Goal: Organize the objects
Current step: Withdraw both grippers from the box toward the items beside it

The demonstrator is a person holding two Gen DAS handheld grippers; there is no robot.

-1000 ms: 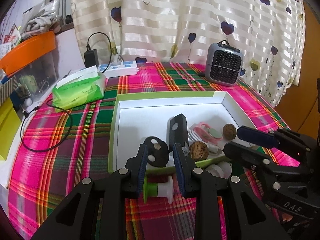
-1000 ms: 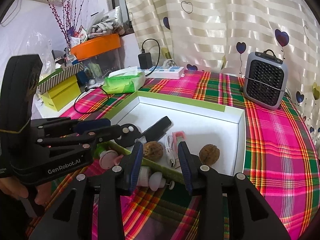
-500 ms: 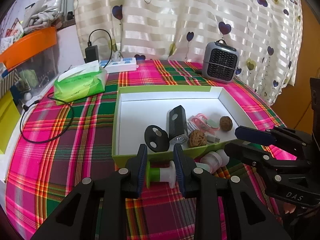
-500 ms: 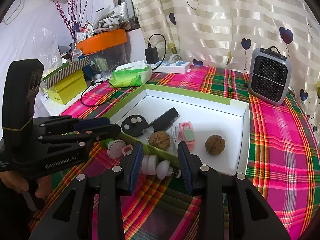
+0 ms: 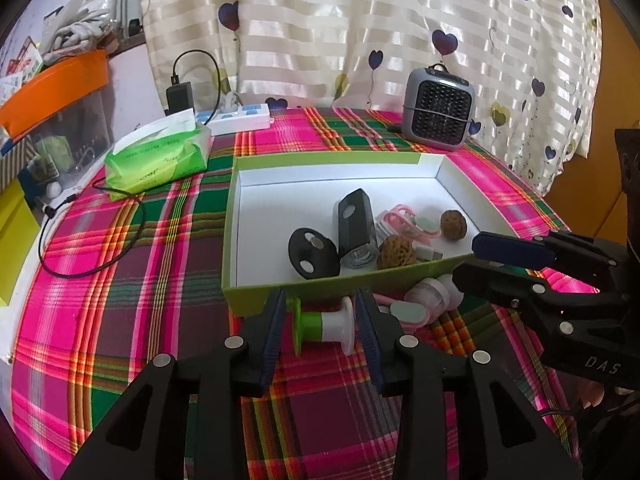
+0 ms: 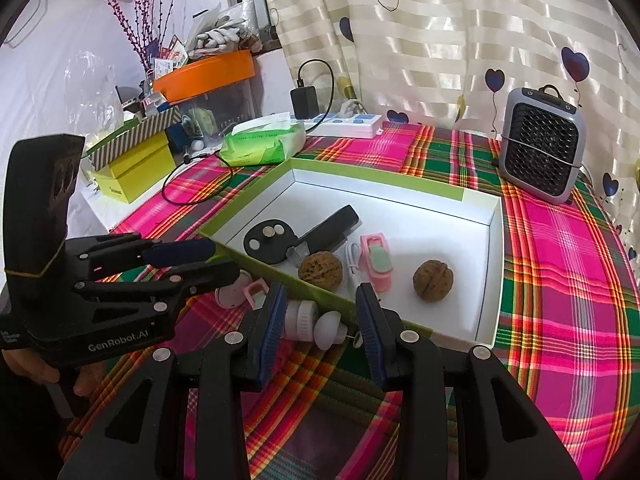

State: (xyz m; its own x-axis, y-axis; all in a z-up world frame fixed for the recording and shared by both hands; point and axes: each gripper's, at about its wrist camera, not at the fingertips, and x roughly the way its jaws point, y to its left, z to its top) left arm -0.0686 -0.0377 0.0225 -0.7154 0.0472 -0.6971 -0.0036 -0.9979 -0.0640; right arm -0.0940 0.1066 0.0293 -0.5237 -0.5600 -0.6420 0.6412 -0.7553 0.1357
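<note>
The table (image 5: 160, 264) under its plaid cloth carries everything, and the box (image 5: 312, 288) sits straight ahead of both your tools, its near wall just past the fingertips. Inside it, beyond your left tool (image 5: 320, 320), lie a black part (image 5: 314, 252), two walnuts (image 5: 396, 252) and a pink clip (image 5: 404, 220).

Your left tool has the spool (image 5: 324, 326) lying crosswise between its pads on the cloth, just short of the box wall. The pads sit right at the spool's two flanges, but whether they actually press on it is hard to tell from here. Your right tool (image 6: 320, 320) stands wide, with the white jar (image 6: 300, 318) and a white knob (image 6: 330, 328) between its fingers, neither visibly touched. Off to its left, a pink piece (image 6: 256, 292) lies on the cloth.

You look to be at the grasp step for the loose items outside the box. Next, close each tool firmly, lift enough to clear the near wall, carry forward over it, and let go in a bare patch of the floor, away from the walnuts.
</note>
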